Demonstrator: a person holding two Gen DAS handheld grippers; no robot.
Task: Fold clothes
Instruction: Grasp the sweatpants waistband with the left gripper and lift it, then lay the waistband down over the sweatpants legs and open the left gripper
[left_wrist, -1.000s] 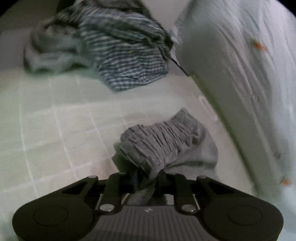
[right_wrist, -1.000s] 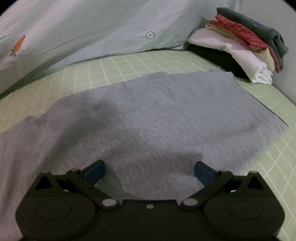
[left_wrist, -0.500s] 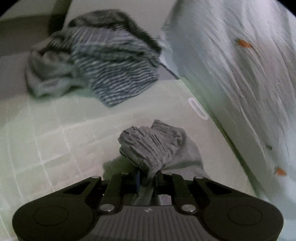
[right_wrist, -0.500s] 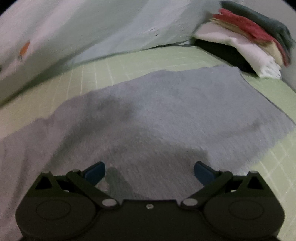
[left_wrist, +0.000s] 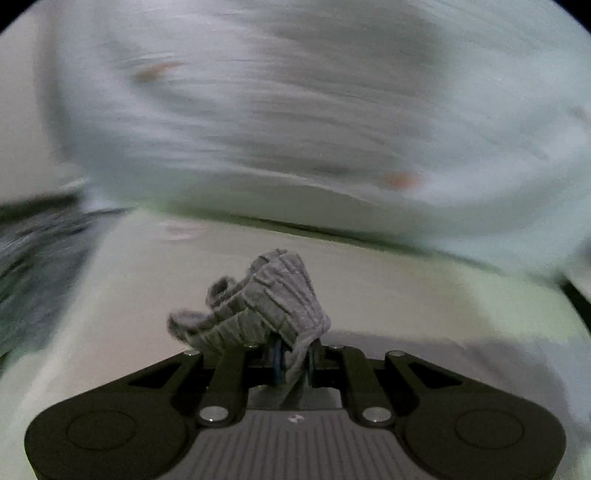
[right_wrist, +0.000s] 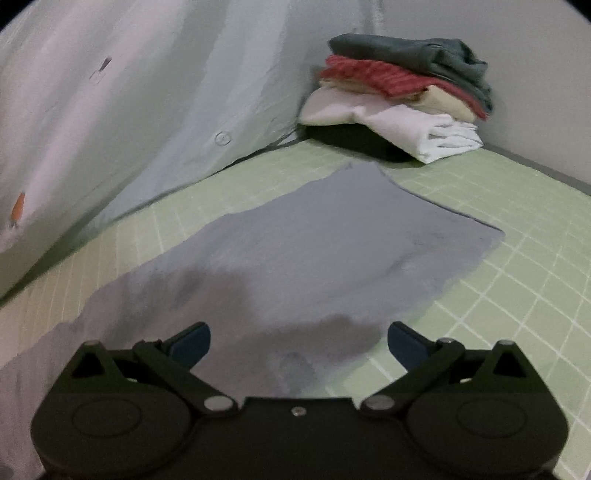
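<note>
The left gripper (left_wrist: 293, 360) is pinched tight on the bunched stretchy edge of the grey clothing (right_wrist: 332, 240). The rest lies flat on the green checked bed (right_wrist: 517, 266), near the folded pile (right_wrist: 402, 96). The right gripper (right_wrist: 298, 338) is wide open and holds nothing. No words can be read.

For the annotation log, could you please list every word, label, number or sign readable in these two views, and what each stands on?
No readable words or numbers in either view.
Small pale emblem on the left gripper body: too small to read.
Circled mark on the pale blue sheet: a blurred symbol, no legible text.
Orange carrot prints on that sheet: pictures, not text.
</note>
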